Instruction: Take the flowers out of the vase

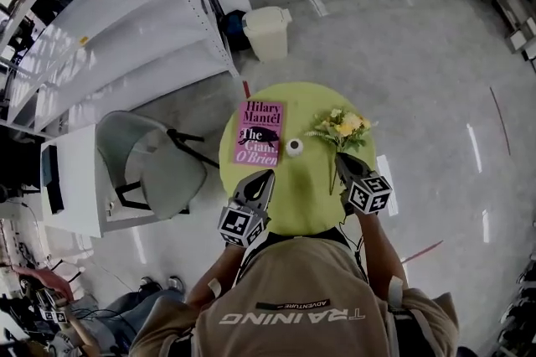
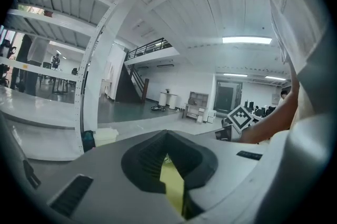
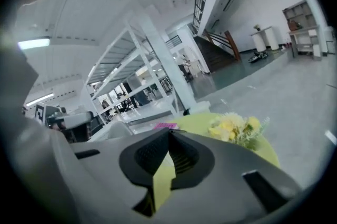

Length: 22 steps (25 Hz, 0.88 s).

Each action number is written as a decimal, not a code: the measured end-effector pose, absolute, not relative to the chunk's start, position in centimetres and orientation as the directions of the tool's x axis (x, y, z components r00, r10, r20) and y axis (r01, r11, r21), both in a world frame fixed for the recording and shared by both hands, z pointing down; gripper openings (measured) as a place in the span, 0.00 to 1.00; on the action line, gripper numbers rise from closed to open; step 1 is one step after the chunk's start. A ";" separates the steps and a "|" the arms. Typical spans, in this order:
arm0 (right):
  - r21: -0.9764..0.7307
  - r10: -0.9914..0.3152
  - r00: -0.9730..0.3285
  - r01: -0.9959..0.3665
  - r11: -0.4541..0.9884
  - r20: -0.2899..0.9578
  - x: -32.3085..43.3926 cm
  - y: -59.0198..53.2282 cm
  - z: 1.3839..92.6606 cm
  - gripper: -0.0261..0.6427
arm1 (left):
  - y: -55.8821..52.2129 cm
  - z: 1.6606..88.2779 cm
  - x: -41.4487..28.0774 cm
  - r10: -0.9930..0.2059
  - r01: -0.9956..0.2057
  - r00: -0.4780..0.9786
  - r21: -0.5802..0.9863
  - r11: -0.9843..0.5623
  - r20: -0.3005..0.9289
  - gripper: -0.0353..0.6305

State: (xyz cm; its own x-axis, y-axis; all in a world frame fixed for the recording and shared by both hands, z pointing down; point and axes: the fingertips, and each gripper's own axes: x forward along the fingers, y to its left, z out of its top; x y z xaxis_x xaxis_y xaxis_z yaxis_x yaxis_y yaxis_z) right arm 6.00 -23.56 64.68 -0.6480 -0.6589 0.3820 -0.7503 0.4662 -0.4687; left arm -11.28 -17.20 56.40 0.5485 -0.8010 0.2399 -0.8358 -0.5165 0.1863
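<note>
— Pink paperback book (image 1: 259,133) on the left of the round lime-green table (image 1: 306,209), then the small white narrow-necked vase (image 1: 294,147) upright just beside it. It looks empty from here. Is the job done?

— Near enough, I'd say. The bunch of yellow flowers with green stems (image 1: 345,127) lies on the tabletop just right of the vase, clear of it.

— And the claws?

— The left gripper (image 1: 266,176) hovers over the near side of the table, jaws pinched together on nothing. The right gripper (image 1: 343,160) is just beside the stems. Its jaws are closed too, and its own view shows the blooms off to one side, not between them.

— What next, then?

— Little, I reckon. If the tabletop is where the bunch belongs, both grippers need only draw clear without knocking the vase or dragging the stems.
</note>
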 end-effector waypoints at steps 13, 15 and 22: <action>-0.252 -0.637 -0.745 -0.667 0.701 0.198 -0.7 -21.1 52.1 0.04 | -15.9 52.2 -12.6 -0.826 -0.837 0.546 0.129 -0.532 0.138 0.06; -0.233 -0.635 -0.753 -0.657 0.717 0.170 -1.1 -20.8 50.4 0.04 | -16.0 50.9 -13.0 -0.835 -0.842 0.538 0.116 -0.527 0.111 0.06; -0.166 -0.625 -0.774 -0.633 0.757 0.099 -1.4 -19.0 45.3 0.04 | -16.2 45.7 -13.4 -0.853 -0.854 0.521 0.030 -0.520 0.041 0.06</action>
State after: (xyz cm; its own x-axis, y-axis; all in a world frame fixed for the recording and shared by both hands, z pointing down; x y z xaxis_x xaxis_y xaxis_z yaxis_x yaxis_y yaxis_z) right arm -1.44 -19.00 45.28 -0.7740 -0.6254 0.0991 -0.6326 0.7565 -0.1659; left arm -13.41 -16.23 45.65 0.5206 -0.8528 0.0409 -0.8538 -0.5198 0.0295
